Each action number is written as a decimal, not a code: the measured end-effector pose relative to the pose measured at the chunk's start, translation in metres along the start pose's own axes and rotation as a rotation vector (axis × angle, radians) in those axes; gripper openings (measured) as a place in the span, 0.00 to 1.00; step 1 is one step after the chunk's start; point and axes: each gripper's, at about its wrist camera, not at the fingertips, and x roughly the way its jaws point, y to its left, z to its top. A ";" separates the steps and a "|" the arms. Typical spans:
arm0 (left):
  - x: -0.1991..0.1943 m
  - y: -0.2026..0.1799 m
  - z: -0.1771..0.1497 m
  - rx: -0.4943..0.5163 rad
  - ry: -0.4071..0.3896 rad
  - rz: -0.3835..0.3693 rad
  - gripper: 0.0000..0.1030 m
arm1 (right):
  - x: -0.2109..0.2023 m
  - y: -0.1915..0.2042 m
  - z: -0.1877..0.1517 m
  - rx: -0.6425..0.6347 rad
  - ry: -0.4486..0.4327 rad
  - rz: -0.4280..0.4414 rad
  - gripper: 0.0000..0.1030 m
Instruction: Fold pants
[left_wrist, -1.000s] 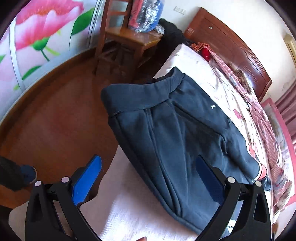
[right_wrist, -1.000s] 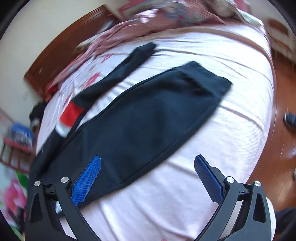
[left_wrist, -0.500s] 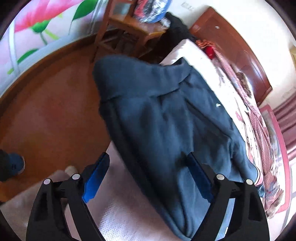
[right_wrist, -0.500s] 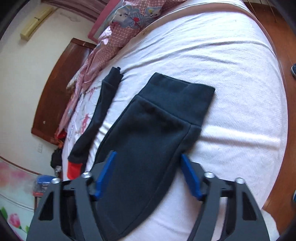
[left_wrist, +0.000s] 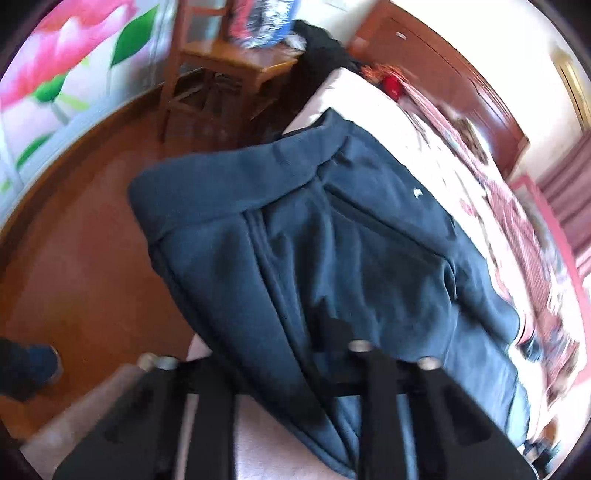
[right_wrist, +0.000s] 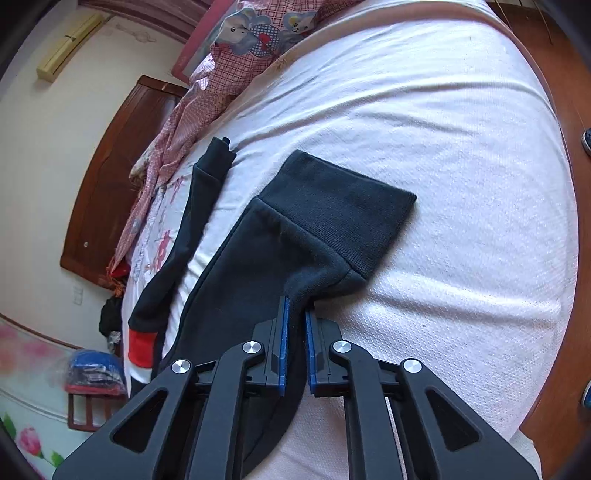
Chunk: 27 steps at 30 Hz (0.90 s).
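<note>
Gripping the pants (right_wrist: 258, 266) on the bed (right_wrist: 461, 184), the right gripper (right_wrist: 296, 325) and left gripper (left_wrist: 295, 369) have jaws clamped on cloth and should lift evenly together.

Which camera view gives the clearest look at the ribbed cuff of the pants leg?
The right wrist view: the ribbed cuff lies flat, sharp and whole on the white bedcover. The left wrist view shows only the waistband end of the pants, blurred; no cuff is visible.
</note>
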 end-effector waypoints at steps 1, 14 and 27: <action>-0.005 -0.001 0.000 0.016 -0.004 -0.001 0.11 | -0.003 0.003 0.000 -0.013 -0.014 -0.004 0.06; -0.093 0.011 -0.053 -0.034 0.011 -0.152 0.09 | -0.048 0.015 0.020 -0.084 -0.107 0.008 0.06; -0.090 0.023 -0.089 -0.056 0.135 0.090 0.67 | -0.036 -0.042 0.014 -0.035 -0.030 -0.053 0.17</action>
